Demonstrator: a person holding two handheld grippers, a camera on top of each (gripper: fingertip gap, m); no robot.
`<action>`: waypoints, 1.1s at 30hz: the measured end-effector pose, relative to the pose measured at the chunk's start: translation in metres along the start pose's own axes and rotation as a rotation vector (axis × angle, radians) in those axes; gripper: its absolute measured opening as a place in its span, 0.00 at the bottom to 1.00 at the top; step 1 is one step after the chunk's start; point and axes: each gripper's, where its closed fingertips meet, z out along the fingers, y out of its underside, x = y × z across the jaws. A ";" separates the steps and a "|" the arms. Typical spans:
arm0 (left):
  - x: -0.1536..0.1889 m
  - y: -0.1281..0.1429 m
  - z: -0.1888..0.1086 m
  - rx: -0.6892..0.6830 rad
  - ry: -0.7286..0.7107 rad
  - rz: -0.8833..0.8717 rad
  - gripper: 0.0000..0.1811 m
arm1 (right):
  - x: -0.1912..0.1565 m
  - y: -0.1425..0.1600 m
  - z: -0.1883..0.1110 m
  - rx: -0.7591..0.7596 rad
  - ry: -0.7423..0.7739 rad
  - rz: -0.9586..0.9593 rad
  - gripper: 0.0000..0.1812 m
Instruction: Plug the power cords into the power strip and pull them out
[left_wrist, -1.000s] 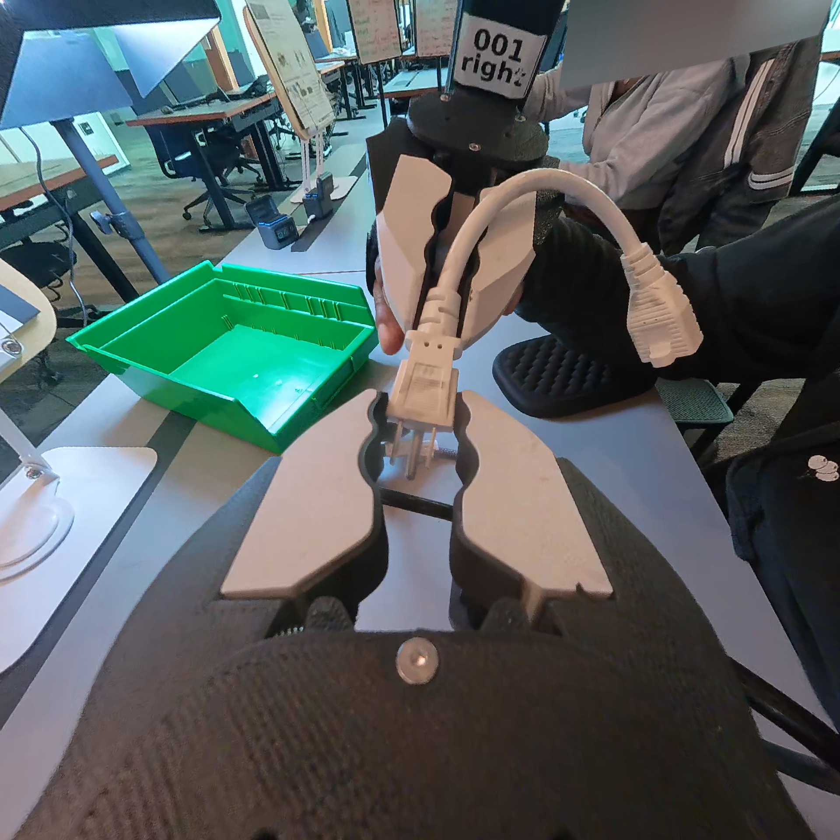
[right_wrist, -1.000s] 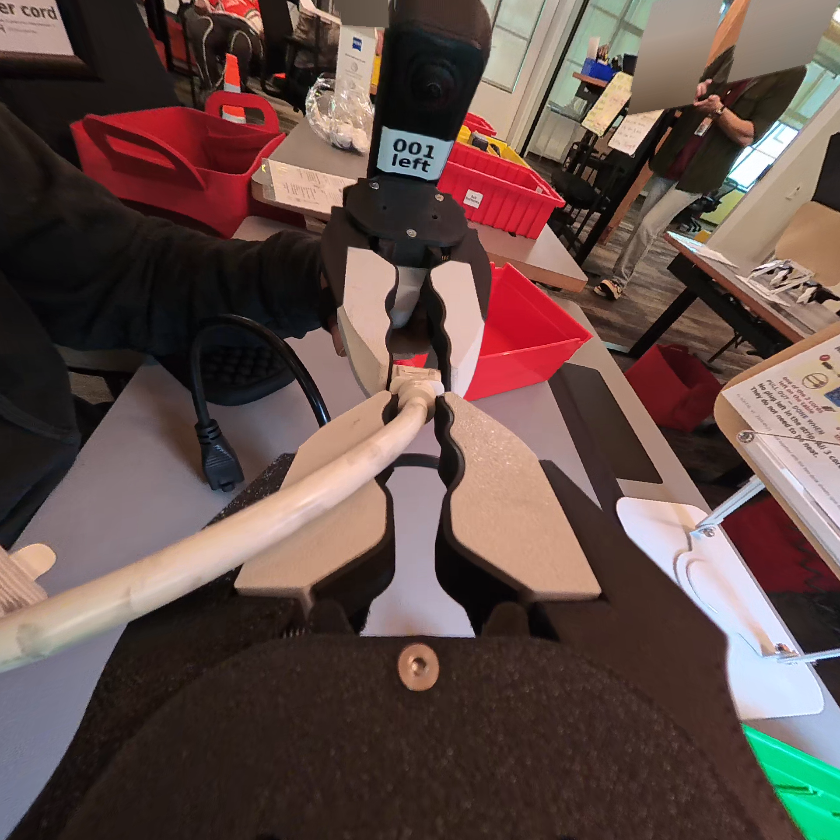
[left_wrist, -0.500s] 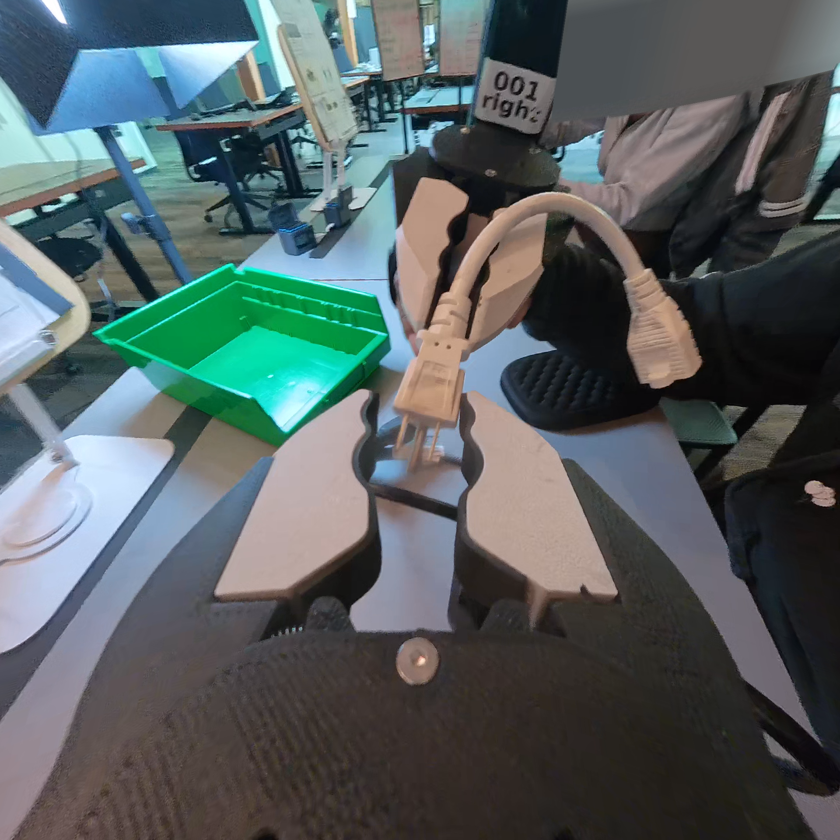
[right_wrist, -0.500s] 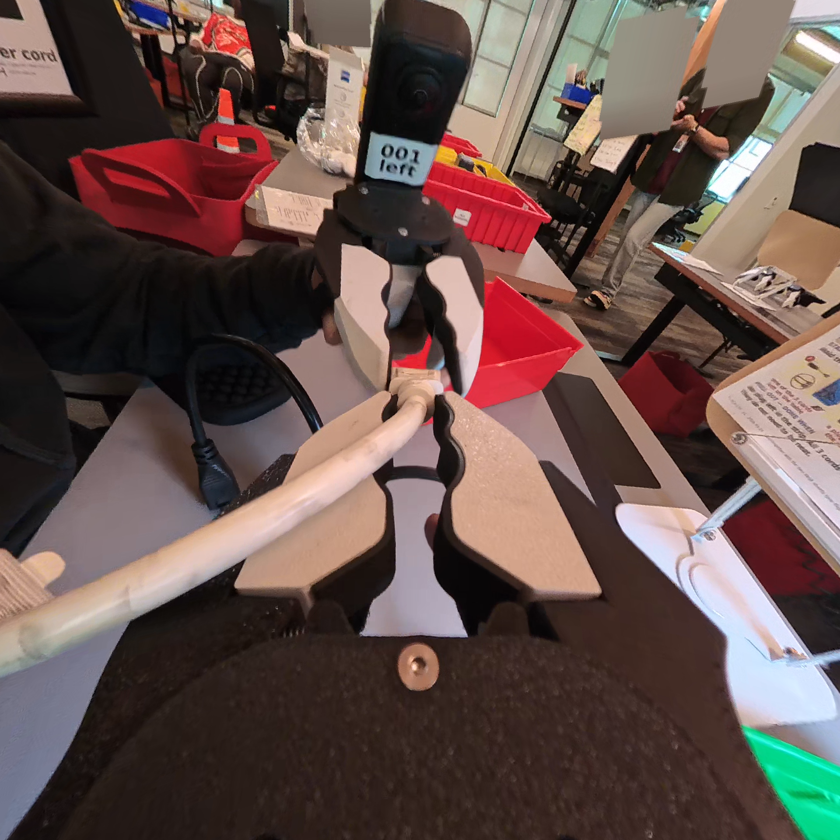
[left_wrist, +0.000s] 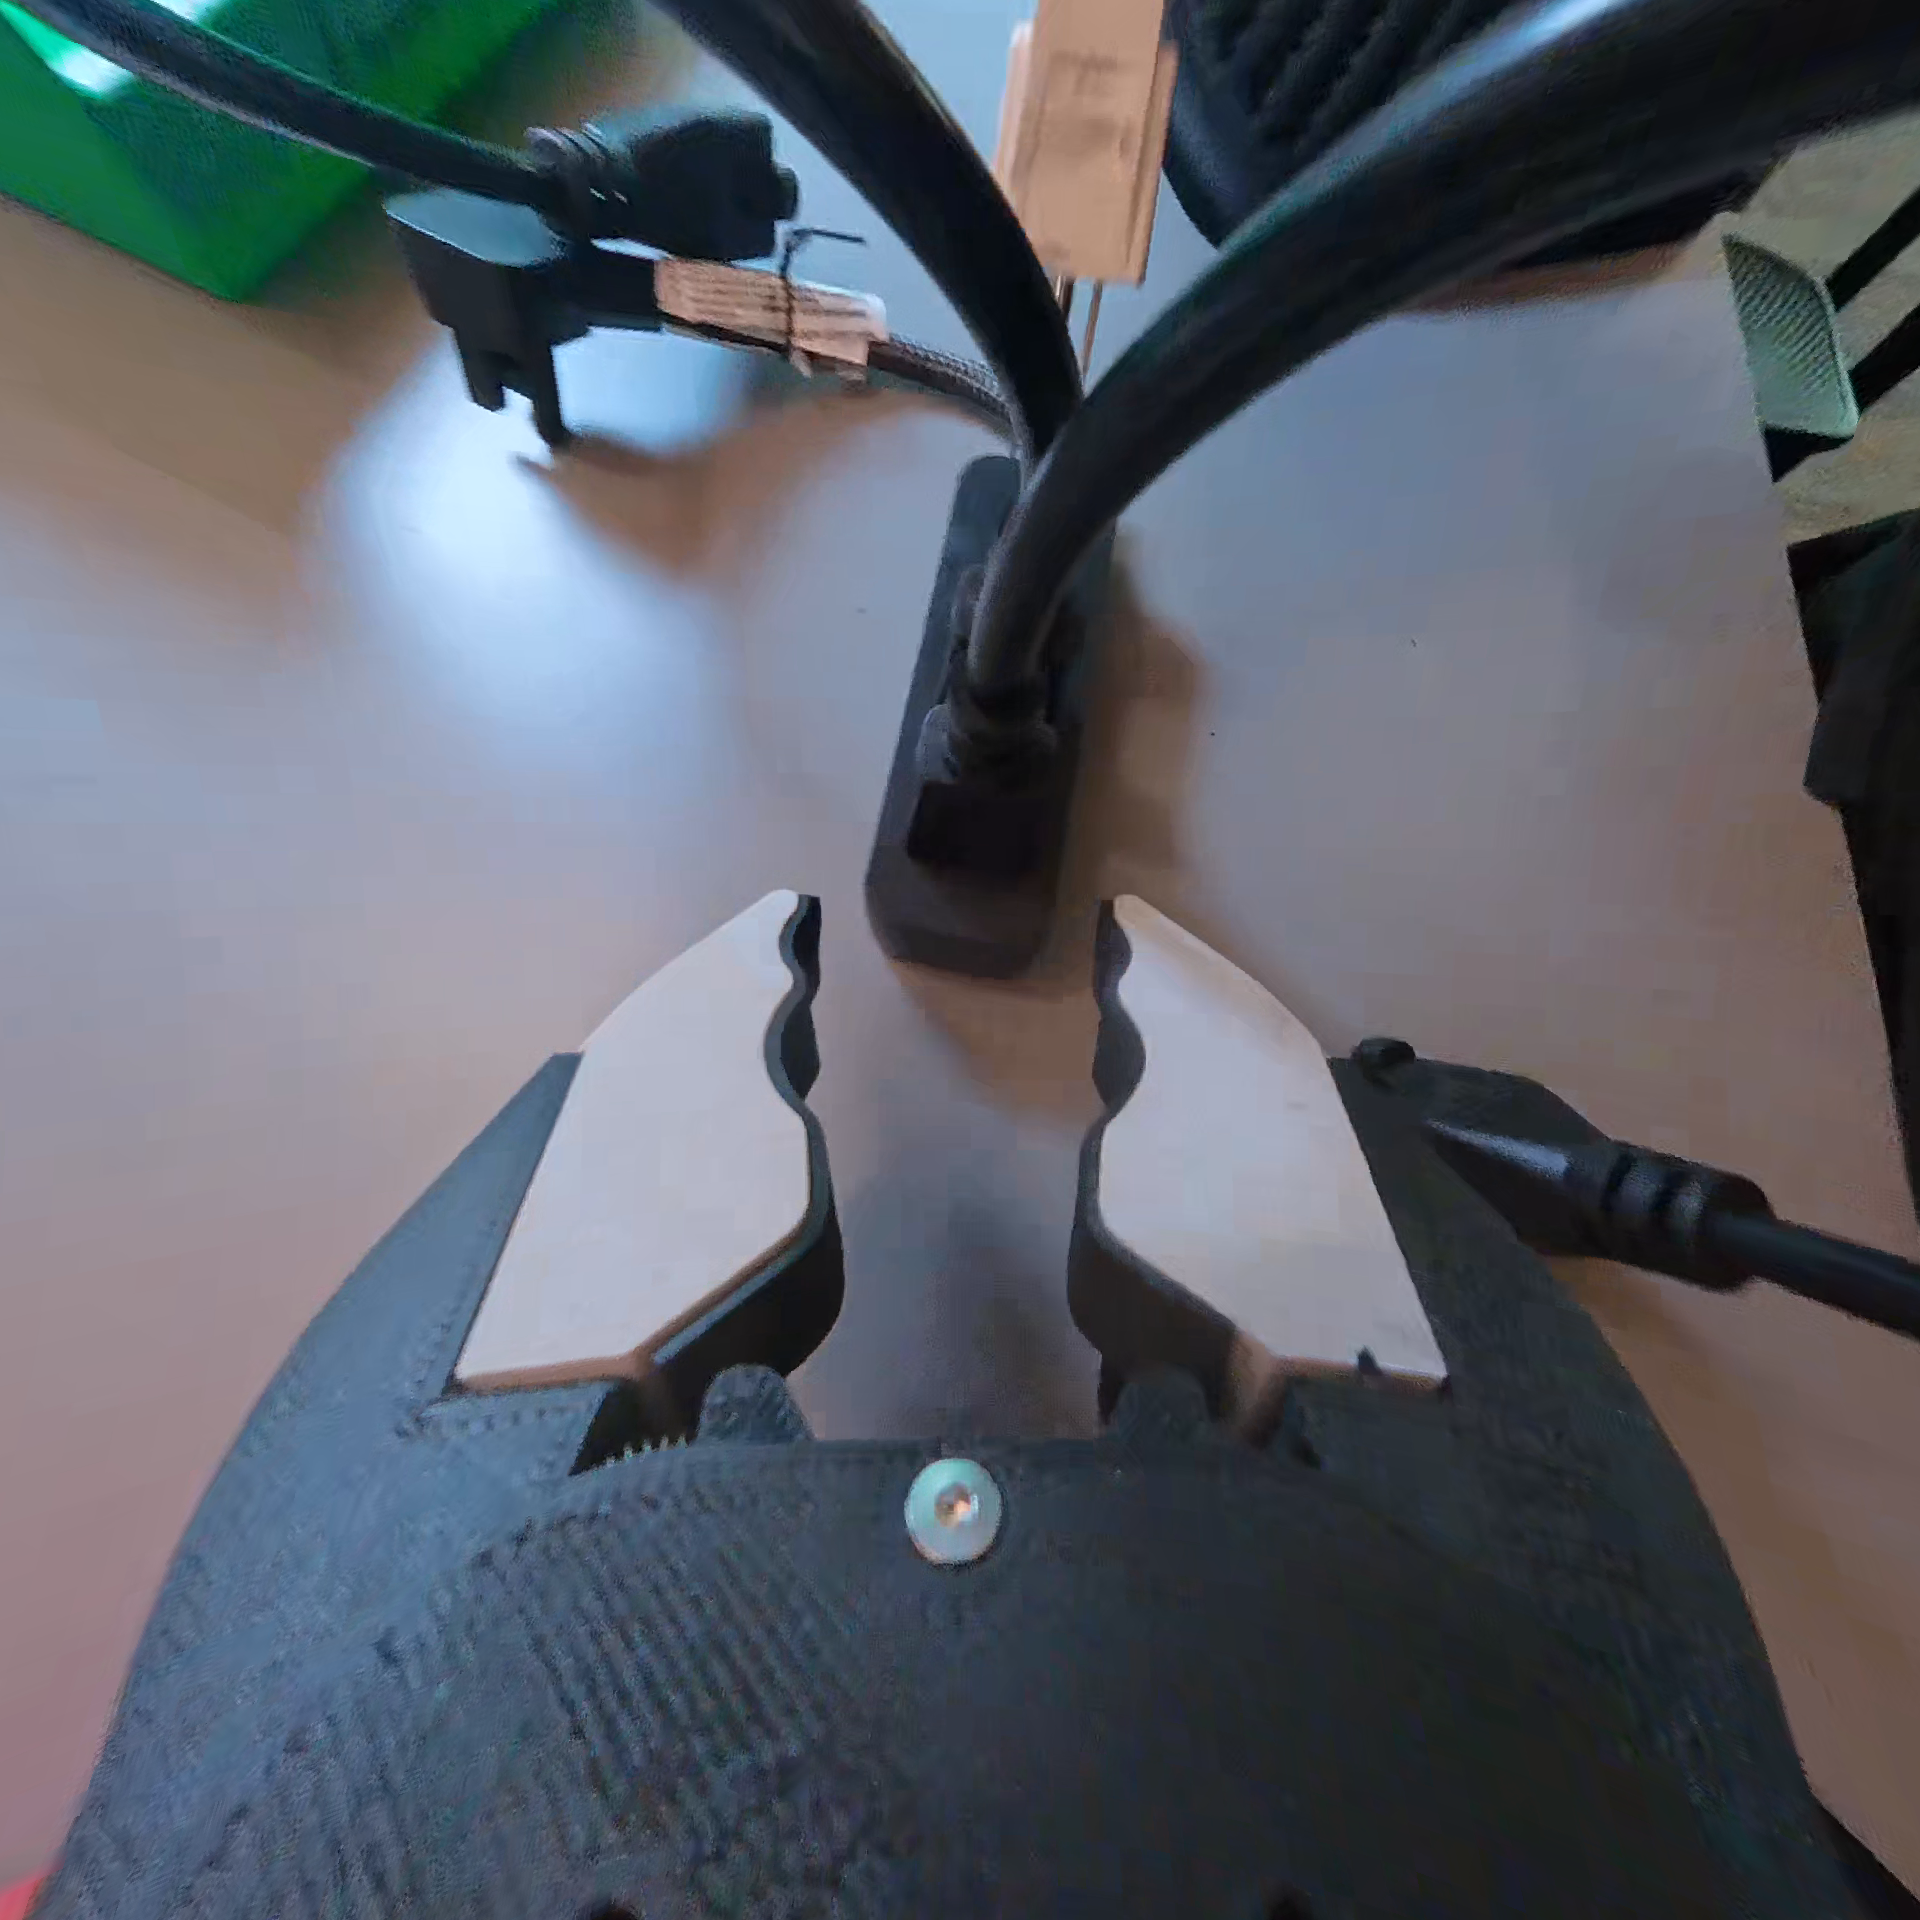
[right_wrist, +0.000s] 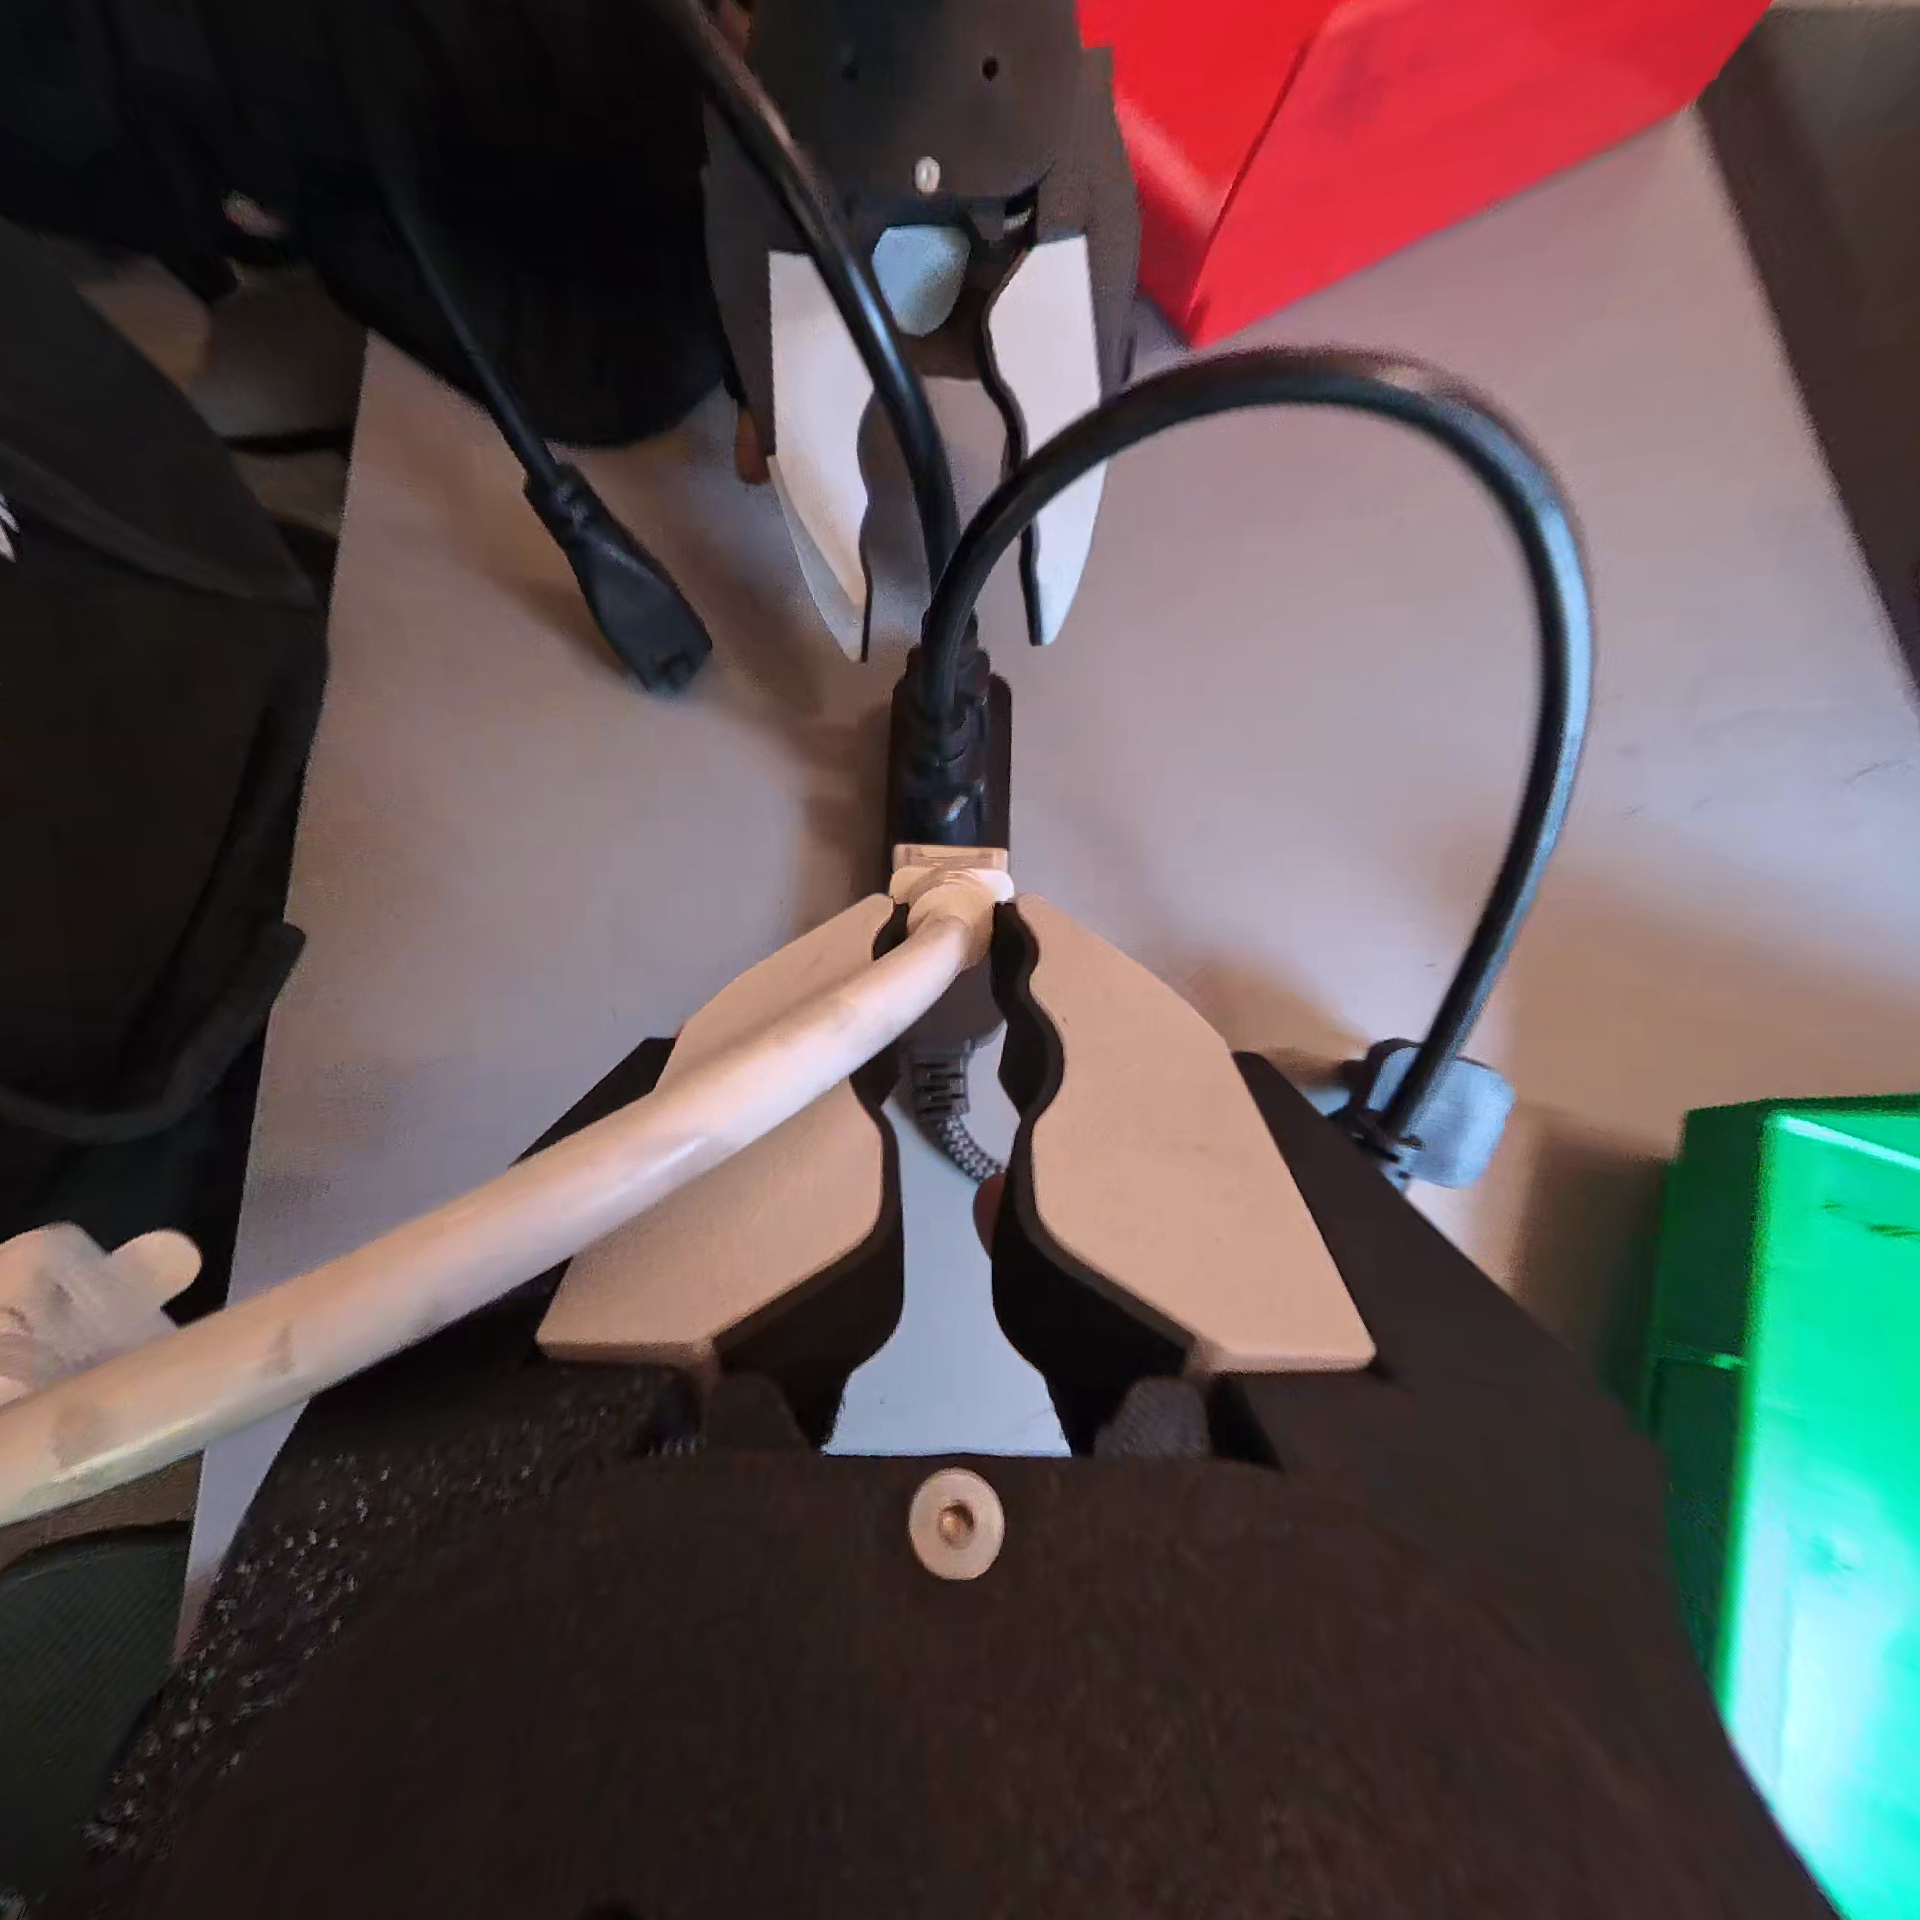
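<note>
Power strip: black, narrow, flat on the grey table, lying lengthwise between the two claws.

Black plugs: apparently two, seated in the strip one behind the other. Their cords arch up and away, one ending in a loose connector on the table.

White plug: poised over the strip's near end, just beside the black plugs. Whether its prongs have entered a socket cannot be told.

Right claw: closed around the white cord just behind the plug head, a hold that probably suits pressing straight in.

Left claw: parted wide, holding nothing. Its tips sit at the strip's far end, likely ready to brace the strip against sliding.

Surroundings: a further black plug lies loose near a green bin; a red bin stands beyond the left claw.
</note>
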 end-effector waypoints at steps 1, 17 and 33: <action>0.001 0.001 0.007 -0.012 0.002 0.010 0.29 | -0.001 0.005 0.007 -0.038 -0.012 0.003 0.09; 0.005 0.005 0.027 -0.018 -0.058 0.092 0.23 | -0.003 0.020 0.042 -0.448 -0.082 -0.067 0.09; 0.005 0.002 0.032 0.013 -0.099 0.060 0.24 | -0.008 0.024 0.045 -0.619 -0.079 -0.091 0.09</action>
